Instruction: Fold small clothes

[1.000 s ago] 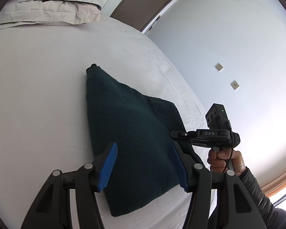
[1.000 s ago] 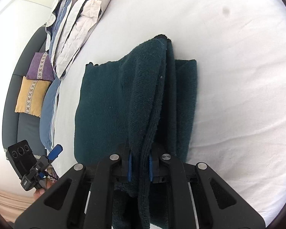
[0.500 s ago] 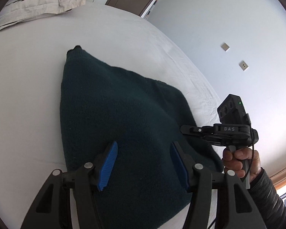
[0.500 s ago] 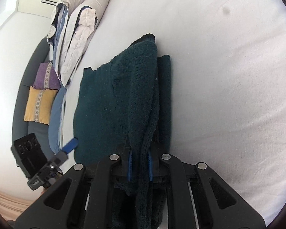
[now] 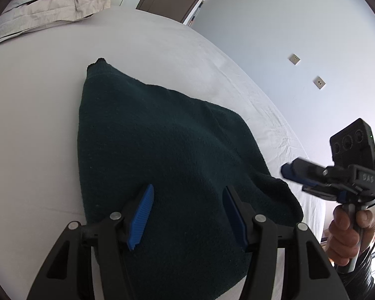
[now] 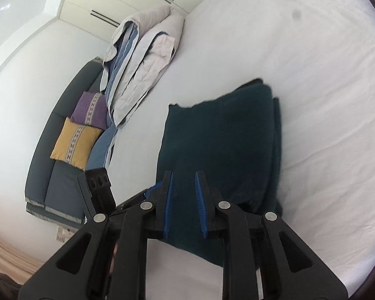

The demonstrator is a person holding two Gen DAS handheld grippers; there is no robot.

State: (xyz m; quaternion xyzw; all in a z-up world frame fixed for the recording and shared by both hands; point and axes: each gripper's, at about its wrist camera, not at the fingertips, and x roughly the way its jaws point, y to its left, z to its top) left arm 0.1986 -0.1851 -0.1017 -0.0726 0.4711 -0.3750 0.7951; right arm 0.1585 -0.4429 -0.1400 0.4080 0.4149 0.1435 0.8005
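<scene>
A dark green knitted garment [image 5: 167, 165] lies folded on the white bed sheet [image 5: 32, 130]; it also shows in the right wrist view [image 6: 220, 145], with its folded layers stacked along the right edge. My left gripper [image 5: 187, 212] is open and empty, low over the garment's near end. My right gripper [image 6: 183, 202] is open and empty just above the garment's near edge. It also shows in the left wrist view [image 5: 287, 170], off the garment's right corner.
Folded grey and blue bedding [image 6: 142, 57] lies at the head of the bed. A dark sofa with a yellow cushion [image 6: 75, 142] and a purple cushion [image 6: 90, 110] stands beside the bed. A wall with sockets [image 5: 319, 82] runs along the other side.
My right gripper has let go of the garment's folded edge and drawn back, open. The garment has settled flat on the bed. My left gripper has moved closer over it.
</scene>
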